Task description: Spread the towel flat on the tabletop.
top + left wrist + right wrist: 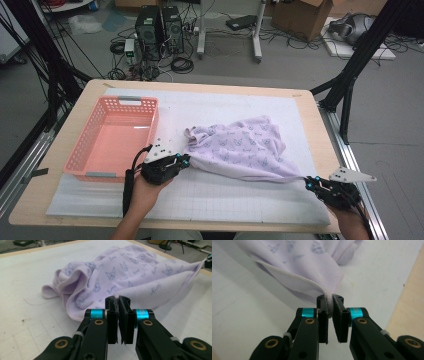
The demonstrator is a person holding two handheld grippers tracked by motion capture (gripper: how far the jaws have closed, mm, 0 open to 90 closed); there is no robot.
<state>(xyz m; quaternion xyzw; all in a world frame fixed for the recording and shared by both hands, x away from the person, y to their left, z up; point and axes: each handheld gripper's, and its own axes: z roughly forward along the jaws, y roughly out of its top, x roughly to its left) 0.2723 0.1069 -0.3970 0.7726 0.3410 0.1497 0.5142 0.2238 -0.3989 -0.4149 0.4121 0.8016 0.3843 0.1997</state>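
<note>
A lilac towel (240, 145) printed with small cartoon faces lies rumpled on the white mat, its front hem pulled into a line between my two grippers. My left gripper (186, 159) is shut on the towel's left front corner; in the left gripper view the towel (120, 275) spreads beyond the pinched hem at my left gripper (117, 300). My right gripper (309, 181) is shut on the right front corner near the table's right edge; in the right gripper view the towel (307, 267) hangs from the clamped corner at my right gripper (329, 299).
An empty pink plastic basket (80, 155) sits on the left part of the white mat (225, 200). The wooden table edge (320, 130) runs close to the right gripper. Computer towers (159, 30), cables and a cardboard box (302, 17) stand on the floor beyond.
</note>
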